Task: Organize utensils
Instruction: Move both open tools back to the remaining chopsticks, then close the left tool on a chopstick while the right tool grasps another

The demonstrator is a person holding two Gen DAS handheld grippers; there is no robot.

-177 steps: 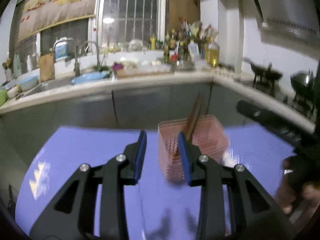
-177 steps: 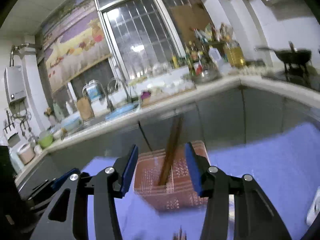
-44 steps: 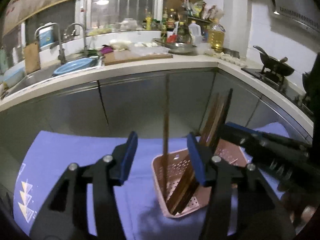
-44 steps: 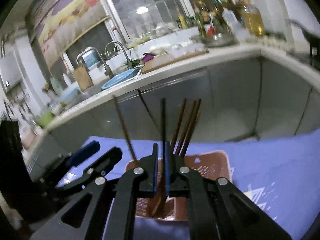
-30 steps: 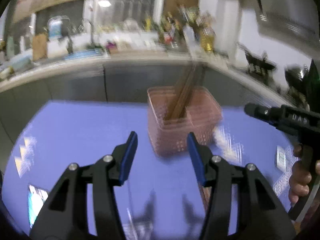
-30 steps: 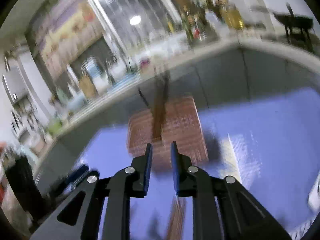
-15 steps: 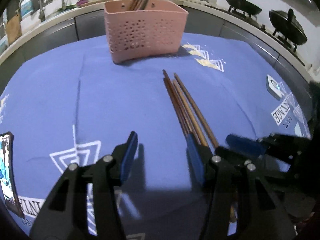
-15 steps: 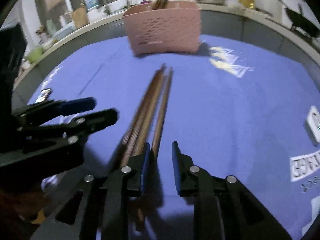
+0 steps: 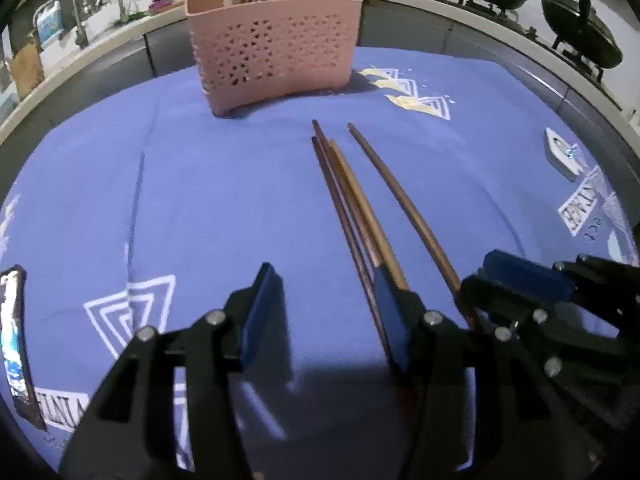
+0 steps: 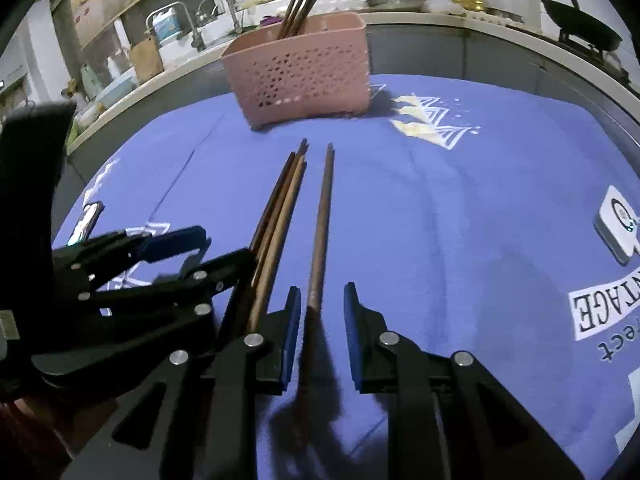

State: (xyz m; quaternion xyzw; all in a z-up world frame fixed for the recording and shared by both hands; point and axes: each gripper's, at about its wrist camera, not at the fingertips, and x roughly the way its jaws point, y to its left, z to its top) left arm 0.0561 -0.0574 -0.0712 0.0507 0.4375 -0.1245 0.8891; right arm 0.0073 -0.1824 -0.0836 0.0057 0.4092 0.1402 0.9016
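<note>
A pink perforated basket (image 9: 276, 46) (image 10: 304, 72) stands at the far side of the blue cloth with several brown chopsticks upright in it. Several loose chopsticks (image 9: 352, 208) (image 10: 280, 216) lie on the cloth, and a single one (image 10: 322, 216) (image 9: 404, 208) lies apart to their right. My right gripper (image 10: 319, 320) is open, low over the cloth, with the near end of the single chopstick between its jaws, not gripped. My left gripper (image 9: 324, 312) is open and empty, its right finger over the near ends of the bundle.
A white device (image 10: 618, 224) (image 9: 562, 154) lies on the cloth at the right. A phone (image 9: 12, 344) (image 10: 86, 222) lies at the left edge. A kitchen counter with sink, bottles and woks runs behind the table.
Both grippers came down from the basket to the loose chopsticks. In the last half second the right gripper opened wider and moved onto the single chopstick.
</note>
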